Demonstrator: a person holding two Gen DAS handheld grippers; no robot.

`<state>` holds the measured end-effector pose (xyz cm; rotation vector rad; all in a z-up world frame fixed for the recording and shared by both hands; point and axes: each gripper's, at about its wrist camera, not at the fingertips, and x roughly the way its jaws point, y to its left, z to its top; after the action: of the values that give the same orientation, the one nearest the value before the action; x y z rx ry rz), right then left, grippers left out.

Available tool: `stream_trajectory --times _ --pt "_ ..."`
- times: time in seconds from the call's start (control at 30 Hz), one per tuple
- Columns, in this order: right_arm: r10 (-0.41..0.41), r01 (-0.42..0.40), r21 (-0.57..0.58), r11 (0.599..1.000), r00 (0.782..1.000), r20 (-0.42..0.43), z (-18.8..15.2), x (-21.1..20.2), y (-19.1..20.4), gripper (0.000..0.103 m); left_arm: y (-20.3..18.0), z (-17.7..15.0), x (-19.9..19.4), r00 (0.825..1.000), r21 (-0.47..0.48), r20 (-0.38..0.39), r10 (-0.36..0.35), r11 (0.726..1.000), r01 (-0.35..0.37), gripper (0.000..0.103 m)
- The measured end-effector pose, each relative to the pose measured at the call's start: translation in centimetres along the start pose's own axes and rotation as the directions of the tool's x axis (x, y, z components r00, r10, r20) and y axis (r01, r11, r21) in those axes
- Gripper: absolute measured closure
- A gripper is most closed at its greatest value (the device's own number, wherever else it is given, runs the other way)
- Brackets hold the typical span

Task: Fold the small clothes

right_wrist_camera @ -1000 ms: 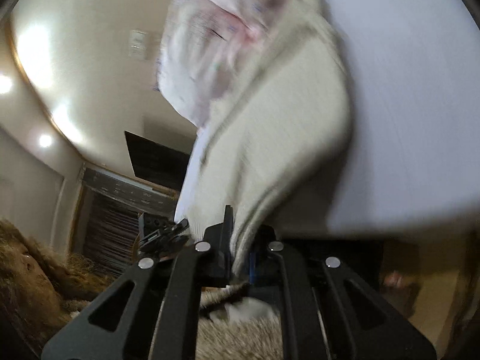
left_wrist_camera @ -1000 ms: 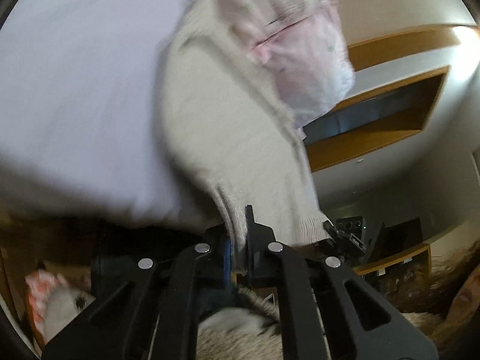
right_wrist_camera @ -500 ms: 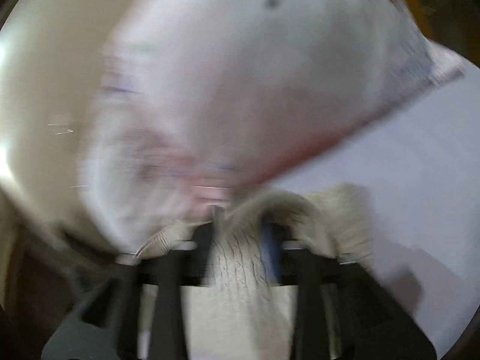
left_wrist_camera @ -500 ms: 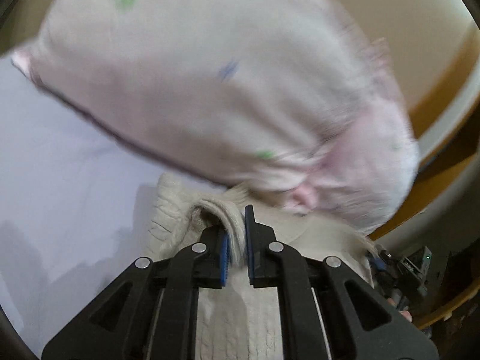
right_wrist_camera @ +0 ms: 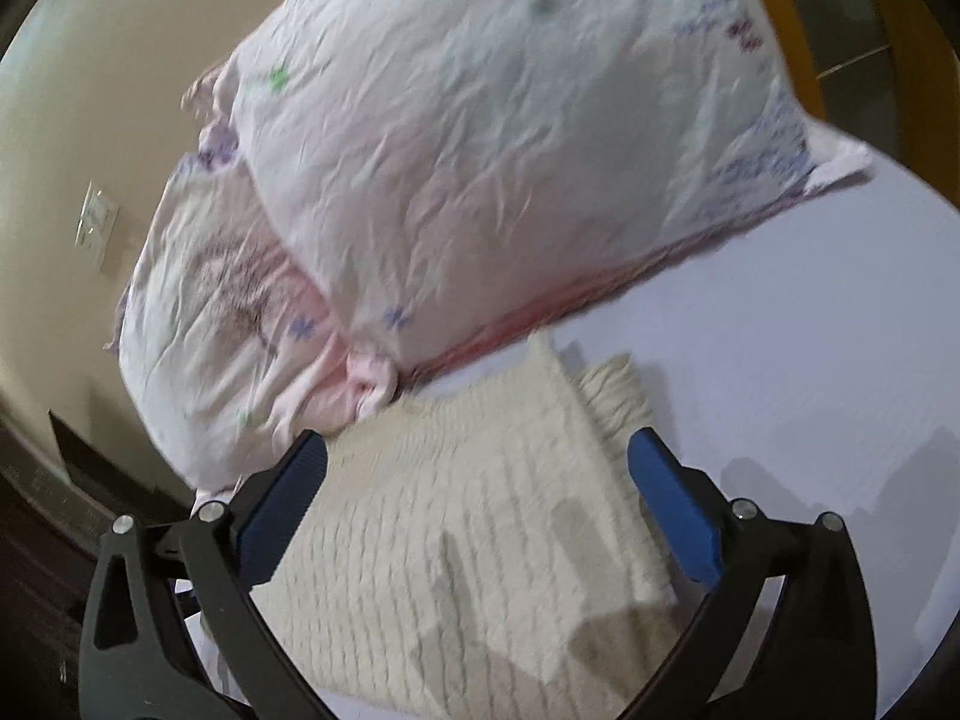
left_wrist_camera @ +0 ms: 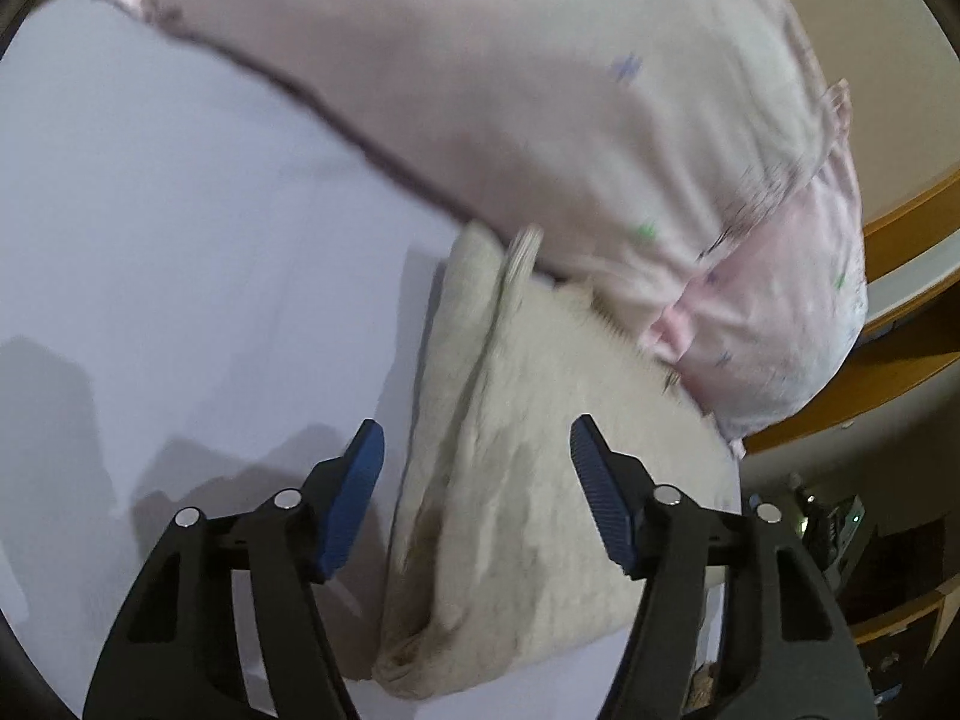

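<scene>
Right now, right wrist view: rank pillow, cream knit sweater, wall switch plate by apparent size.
1. pillow, fills most of the frame
2. cream knit sweater, nearer the camera, so true size unsure
3. wall switch plate, tiny

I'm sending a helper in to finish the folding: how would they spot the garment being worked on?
Find the pale lilac sheet and the big pink flowered pillow on it. Against the pillow's near edge lies a cream cable-knit sweater, folded; only it is knitted and unprinted.

Sweater [left_wrist_camera: 558, 480] far edge hidden under pillow [left_wrist_camera: 540, 90]; pillow cut off at top of frame; both views motion-blurred.
</scene>
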<state>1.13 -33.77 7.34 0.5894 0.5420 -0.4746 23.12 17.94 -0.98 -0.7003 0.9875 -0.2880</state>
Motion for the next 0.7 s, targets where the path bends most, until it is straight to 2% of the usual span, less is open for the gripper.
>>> stream_trajectory --times 0.07,0.13,0.17,0.2,0.23,0.3,0.4,0.43,0.5,0.57,0.6,0.63,0.67,0.7 --pt "0.006 -0.006 -0.014 1.0 1.0 -0.013 -0.7 0.3 0.2 0.003 0.3 -0.7 0.6 1.0 -0.008 -0.022 -0.005 1.0 0.005 0.042" --pt "0.009 -0.009 -0.021 1.0 1.0 -0.02 -1.4 0.3 0.1 0.003 -0.2 -1.3 0.8 1.0 0.008 0.013 -0.011 1.0 0.011 0.048" --pt "0.013 -0.014 -0.018 1.0 1.0 -0.023 -1.6 0.3 0.0 0.003 -0.3 -1.6 1.2 1.0 -0.001 0.017 -0.016 1.0 0.016 0.055" --pt "0.019 -0.019 -0.012 1.0 0.999 -0.027 -1.8 0.1 -0.3 0.003 -0.3 -1.9 1.7 0.999 -0.024 0.003 -0.042 0.999 0.042 0.076" --pt "0.026 -0.026 -0.002 1.0 0.999 -0.031 -2.0 -0.1 -0.7 0.003 -0.1 -2.1 2.1 0.998 -0.049 -0.01 -0.066 0.997 0.065 0.082" --pt "0.034 -0.034 0.018 0.999 0.999 -0.03 -2.1 -0.8 -1.7 0.003 -0.4 -2.4 1.9 0.993 -0.092 0.001 -0.118 0.989 0.118 0.085" --pt "0.03 -0.03 0.038 0.999 1.0 0.001 -2.0 -2.5 -3.2 0.003 -4.3 -2.5 0.3 0.971 -0.062 0.033 -0.237 0.969 0.238 0.086" --pt "0.026 -0.027 0.042 0.999 1.0 0.016 -1.8 -3.1 -3.6 0.003 -6.6 -2.4 -0.1 0.96 -0.033 0.037 -0.279 0.959 0.28 0.086" --pt "0.015 -0.018 0.051 0.999 0.999 0.051 -1.6 -4.3 -4.4 0.003 -11.4 -2.7 0.1 0.926 0.019 0.022 -0.377 0.926 0.376 0.086" --pt "-0.003 -0.002 0.06 0.998 0.996 0.093 -1.3 -5.7 -5.3 0.003 -17.0 -3.7 2.4 0.886 0.067 -0.043 -0.462 0.883 0.464 0.086" --pt "-0.013 0.006 0.068 0.998 0.994 0.105 -1.3 -6.2 -5.6 0.003 -18.9 -4.3 3.7 0.874 0.075 -0.074 -0.48 0.872 0.485 0.085" --pt "-0.019 0.01 0.082 0.997 0.993 0.114 -1.3 -6.7 -6.2 0.003 -21.1 -5.0 5.8 0.857 0.066 -0.118 -0.502 0.857 0.511 0.077" --pt "-0.025 0.013 0.095 0.995 0.992 0.12 -1.3 -7.1 -6.6 0.003 -23.5 -6.1 9.1 0.818 0.031 -0.2 -0.54 0.831 0.556 0.073" --pt "-0.033 0.021 0.103 0.994 0.992 0.12 -1.2 -7.3 -6.9 0.003 -24.7 -6.7 11.4 0.771 -0.016 -0.266 -0.579 0.802 0.597 0.072"
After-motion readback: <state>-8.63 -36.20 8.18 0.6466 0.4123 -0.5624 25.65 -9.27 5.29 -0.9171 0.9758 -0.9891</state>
